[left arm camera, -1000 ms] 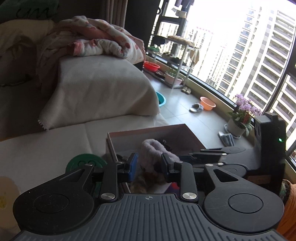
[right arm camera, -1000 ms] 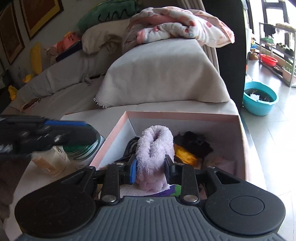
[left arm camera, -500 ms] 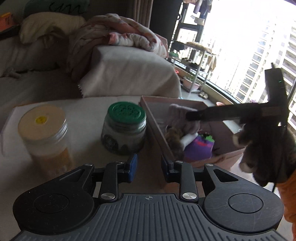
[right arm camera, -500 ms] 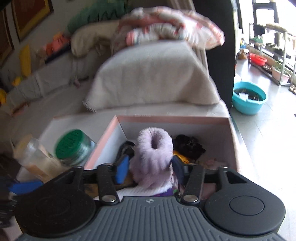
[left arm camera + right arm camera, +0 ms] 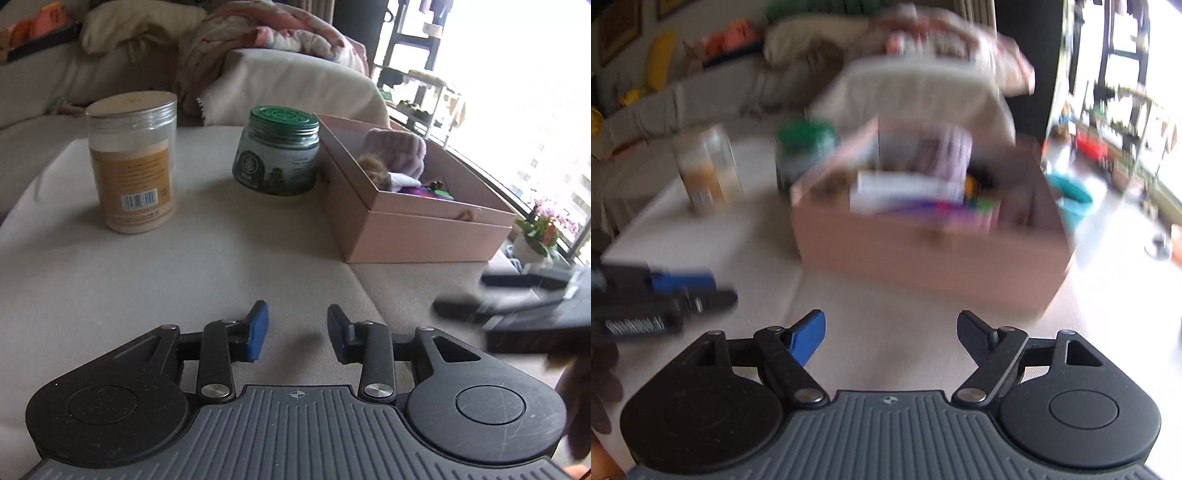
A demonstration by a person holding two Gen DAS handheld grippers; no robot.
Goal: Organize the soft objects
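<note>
Both sets of fingers were empty. From the left wrist, the left gripper [image 5: 295, 328] hung over the cushion with fingers moderately apart; the pink box [image 5: 424, 218] lay at 1 o'clock, well apart, the lilac fuzzy roll [image 5: 397, 149] inside it, long axis running toward 1 o'clock. From the right wrist, badly blurred, the right gripper [image 5: 891, 334] stood with fingers wide, the box [image 5: 923, 254] near at 12 o'clock, so the right hand seemed nearer.
</note>
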